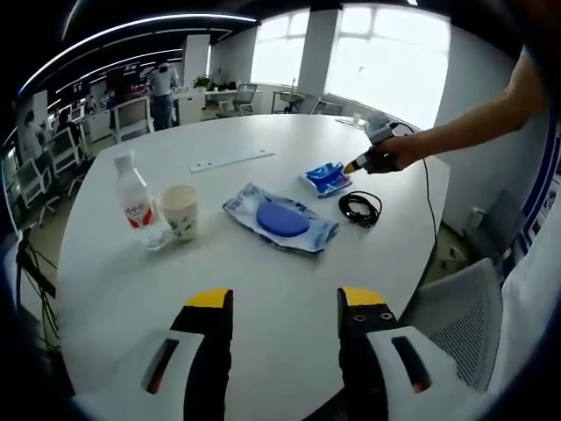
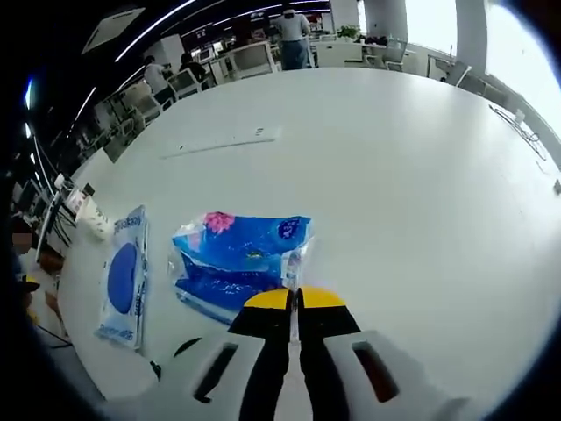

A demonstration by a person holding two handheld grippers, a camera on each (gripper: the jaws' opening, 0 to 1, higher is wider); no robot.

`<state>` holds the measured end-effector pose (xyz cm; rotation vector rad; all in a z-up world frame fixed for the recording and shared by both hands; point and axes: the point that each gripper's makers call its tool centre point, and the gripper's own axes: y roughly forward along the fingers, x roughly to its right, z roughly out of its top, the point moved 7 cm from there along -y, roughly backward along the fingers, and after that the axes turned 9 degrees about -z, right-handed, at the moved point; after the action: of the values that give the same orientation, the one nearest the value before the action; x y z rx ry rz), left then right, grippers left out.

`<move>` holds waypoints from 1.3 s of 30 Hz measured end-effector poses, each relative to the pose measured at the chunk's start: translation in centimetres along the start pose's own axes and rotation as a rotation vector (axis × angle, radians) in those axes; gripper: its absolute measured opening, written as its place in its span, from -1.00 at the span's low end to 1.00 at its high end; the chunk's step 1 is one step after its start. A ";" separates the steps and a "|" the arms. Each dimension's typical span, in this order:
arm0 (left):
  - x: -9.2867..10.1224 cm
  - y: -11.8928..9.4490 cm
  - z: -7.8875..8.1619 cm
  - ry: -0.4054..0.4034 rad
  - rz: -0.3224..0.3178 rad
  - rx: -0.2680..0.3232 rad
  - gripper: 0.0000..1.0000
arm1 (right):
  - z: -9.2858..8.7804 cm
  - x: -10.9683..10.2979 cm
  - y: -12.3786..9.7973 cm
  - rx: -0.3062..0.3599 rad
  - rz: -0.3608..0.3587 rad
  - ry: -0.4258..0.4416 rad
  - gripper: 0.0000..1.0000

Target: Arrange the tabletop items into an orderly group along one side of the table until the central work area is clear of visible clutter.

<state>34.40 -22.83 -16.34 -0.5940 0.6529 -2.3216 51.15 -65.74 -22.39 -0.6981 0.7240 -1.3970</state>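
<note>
My left gripper (image 1: 285,303) hovered with jaws spread over the round white table (image 1: 263,289). Beyond lay a flat blue-and-clear plastic pouch (image 1: 280,218), a paper cup (image 1: 180,210) beside a clear water bottle (image 1: 136,203), and a coiled black cable (image 1: 360,209). My right gripper (image 2: 294,300) pinched the small blue tissue packet (image 2: 237,259) at its edge.

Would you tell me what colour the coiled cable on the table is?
Black; the thin coiled cable shows best in the left gripper view, lying on the white round table.
</note>
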 end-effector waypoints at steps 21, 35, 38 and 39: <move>0.2 -0.2 -0.2 0.001 -0.001 0.008 -0.05 | 0.4 0.0 -0.7 0.011 0.007 0.013 -0.92; 0.2 -0.3 -0.1 0.005 -0.009 0.019 -0.06 | 0.7 -0.2 -1.5 0.025 0.011 0.019 -0.90; 0.1 -0.3 0.0 0.002 -0.011 0.025 -0.06 | 0.7 -0.4 -1.7 0.028 0.013 0.014 -0.89; 0.1 -0.3 0.0 0.007 -0.010 0.025 -0.06 | 0.7 -0.6 -1.8 0.031 0.014 0.003 -0.89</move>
<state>34.21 -22.70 -16.09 -0.5794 0.6244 -2.3388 50.54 -65.21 -20.50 -0.6659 0.7065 -1.3944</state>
